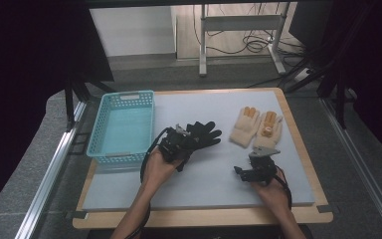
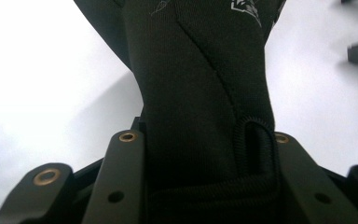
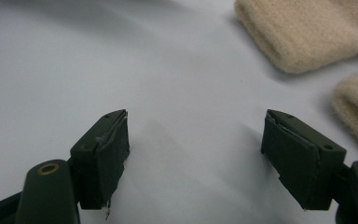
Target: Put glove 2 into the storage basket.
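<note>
At the centre of the high view, we pinch the black glove (image 1: 201,133) by its cuff in the left gripper (image 1: 175,143), judging it light, limp and apt to droop, while the right gripper (image 1: 256,168) hangs spread beside the beige gloves (image 1: 255,128).

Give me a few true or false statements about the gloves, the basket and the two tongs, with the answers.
1. The left tongs are clamped on the black glove. True.
2. The right tongs hold a beige glove. False: they are open over bare mat, with the beige gloves lying beyond them.
3. The turquoise basket has a glove in it. False: nothing lies inside.
4. The basket sits at the table's left side, as the high view shows it. True.
</note>
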`<act>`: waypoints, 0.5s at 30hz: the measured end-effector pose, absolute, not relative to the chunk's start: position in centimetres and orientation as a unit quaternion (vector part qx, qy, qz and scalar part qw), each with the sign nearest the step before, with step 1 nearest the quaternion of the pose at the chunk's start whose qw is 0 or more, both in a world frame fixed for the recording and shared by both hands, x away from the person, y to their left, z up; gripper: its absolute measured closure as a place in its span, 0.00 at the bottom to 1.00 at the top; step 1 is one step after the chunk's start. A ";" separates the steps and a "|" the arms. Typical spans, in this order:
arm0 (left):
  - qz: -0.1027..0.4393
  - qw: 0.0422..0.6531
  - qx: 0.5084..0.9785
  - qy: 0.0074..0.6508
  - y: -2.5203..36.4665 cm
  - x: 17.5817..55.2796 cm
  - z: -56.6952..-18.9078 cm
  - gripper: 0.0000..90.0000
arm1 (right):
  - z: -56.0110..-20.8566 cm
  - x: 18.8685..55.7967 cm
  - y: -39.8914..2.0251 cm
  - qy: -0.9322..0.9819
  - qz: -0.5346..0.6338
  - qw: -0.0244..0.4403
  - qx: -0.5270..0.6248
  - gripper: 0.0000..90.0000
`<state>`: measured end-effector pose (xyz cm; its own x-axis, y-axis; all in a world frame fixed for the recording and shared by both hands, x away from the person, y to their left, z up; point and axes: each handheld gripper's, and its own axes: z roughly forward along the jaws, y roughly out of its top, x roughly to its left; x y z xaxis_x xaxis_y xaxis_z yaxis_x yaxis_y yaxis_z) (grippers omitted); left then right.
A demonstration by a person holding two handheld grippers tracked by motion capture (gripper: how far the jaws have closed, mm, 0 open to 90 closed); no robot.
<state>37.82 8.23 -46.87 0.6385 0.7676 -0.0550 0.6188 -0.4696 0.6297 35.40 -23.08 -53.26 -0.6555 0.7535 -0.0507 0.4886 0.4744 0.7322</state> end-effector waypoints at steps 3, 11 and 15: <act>0.123 0.313 0.845 0.416 8.6 38.5 -46.0 0.72 | -53.3 35.4 -23.1 0.838 0.354 0.187 0.370 0.25; 0.137 0.315 0.829 0.440 10.6 40.3 -43.6 0.72 | -53.3 35.4 -23.1 0.838 0.355 0.187 0.370 0.25; 0.148 0.314 0.818 0.458 12.1 41.0 -42.7 0.71 | -53.3 35.4 -23.1 0.838 0.355 0.187 0.370 0.25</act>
